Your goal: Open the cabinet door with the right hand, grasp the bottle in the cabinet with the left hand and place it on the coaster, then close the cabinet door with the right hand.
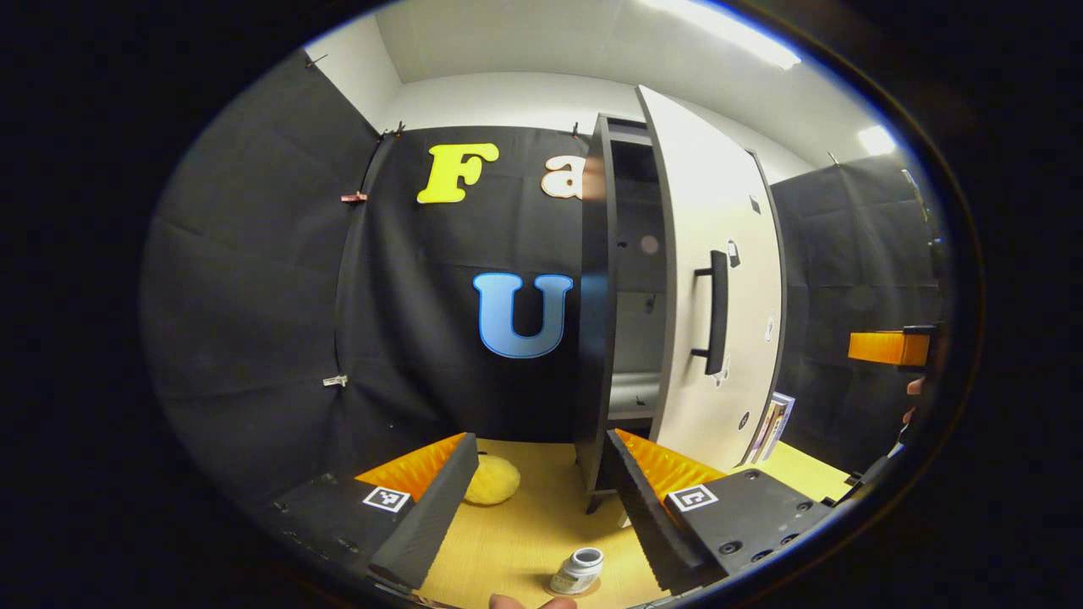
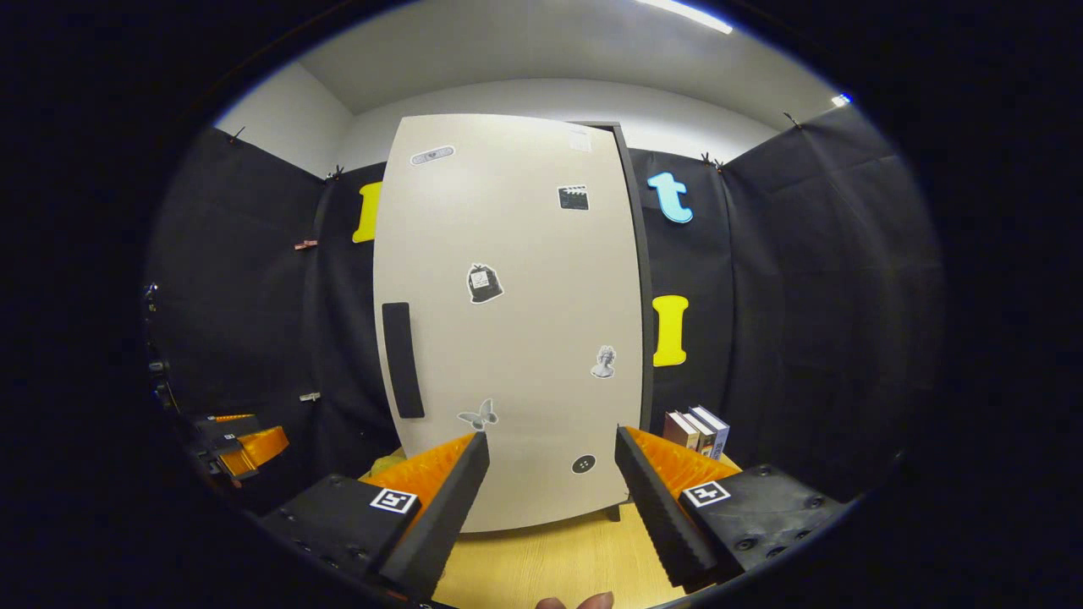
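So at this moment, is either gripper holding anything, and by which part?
Nothing is held. The left gripper and the right gripper are both open and empty; the bottle stands on the coaster.

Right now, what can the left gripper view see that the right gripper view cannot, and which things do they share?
Left gripper view: the small white-capped bottle on its round coaster, a yellow fluffy ball, and the dark cabinet interior behind the ajar door.

Right gripper view: the door's flat front with its stickers, including a butterfly sticker.

Both: the tall white cabinet door, its black handle, the standing books and the light wooden table.
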Tool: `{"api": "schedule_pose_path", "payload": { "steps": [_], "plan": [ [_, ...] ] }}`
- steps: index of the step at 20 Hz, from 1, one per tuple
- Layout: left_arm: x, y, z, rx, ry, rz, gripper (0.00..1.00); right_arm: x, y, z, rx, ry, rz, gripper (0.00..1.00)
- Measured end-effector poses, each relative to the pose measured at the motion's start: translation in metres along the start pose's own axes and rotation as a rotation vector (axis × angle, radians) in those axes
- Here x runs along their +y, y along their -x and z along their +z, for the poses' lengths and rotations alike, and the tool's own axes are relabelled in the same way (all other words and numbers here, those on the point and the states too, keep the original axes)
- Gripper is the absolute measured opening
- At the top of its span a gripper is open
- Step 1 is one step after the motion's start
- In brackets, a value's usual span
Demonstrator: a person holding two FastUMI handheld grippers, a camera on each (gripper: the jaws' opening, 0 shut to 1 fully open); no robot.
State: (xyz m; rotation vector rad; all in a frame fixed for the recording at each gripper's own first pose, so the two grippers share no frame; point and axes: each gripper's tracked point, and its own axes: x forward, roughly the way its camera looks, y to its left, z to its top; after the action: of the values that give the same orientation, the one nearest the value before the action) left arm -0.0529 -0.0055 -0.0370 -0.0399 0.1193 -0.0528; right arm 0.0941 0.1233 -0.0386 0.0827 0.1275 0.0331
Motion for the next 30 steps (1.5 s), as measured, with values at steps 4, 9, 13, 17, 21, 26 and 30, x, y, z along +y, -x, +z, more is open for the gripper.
{"api": "schedule_pose_path", "payload": {
  "steps": [4, 9, 13, 17, 21, 26, 30],
  "plan": [
    [-0.017, 0.0, 0.007, -0.009, -0.003, -0.016, 0.95, -0.011, 0.009, -0.008, -0.001, 0.016, -0.004, 0.98],
    [-0.032, 0.001, 0.005, -0.01, 0.006, -0.032, 0.95, -0.028, 0.014, -0.014, 0.005, 0.013, -0.013, 0.98],
    [-0.042, -0.002, 0.005, -0.008, 0.005, -0.046, 0.95, -0.039, 0.013, -0.013, -0.007, 0.025, -0.026, 0.98],
    [-0.046, -0.007, 0.005, -0.005, 0.012, -0.039, 0.95, -0.044, 0.007, -0.017, 0.003, 0.031, -0.02, 0.98],
    [-0.046, -0.009, 0.005, 0.004, 0.004, -0.018, 0.95, -0.05, -0.002, -0.015, -0.004, 0.054, -0.022, 0.98],
    [-0.049, -0.012, 0.02, -0.031, -0.017, 0.004, 0.95, -0.05, -0.01, -0.01, -0.01, 0.058, -0.004, 0.97],
    [-0.054, -0.008, 0.023, -0.041, -0.019, -0.001, 0.95, -0.045, -0.005, -0.008, -0.015, 0.053, 0.005, 0.97]
  ]
}}
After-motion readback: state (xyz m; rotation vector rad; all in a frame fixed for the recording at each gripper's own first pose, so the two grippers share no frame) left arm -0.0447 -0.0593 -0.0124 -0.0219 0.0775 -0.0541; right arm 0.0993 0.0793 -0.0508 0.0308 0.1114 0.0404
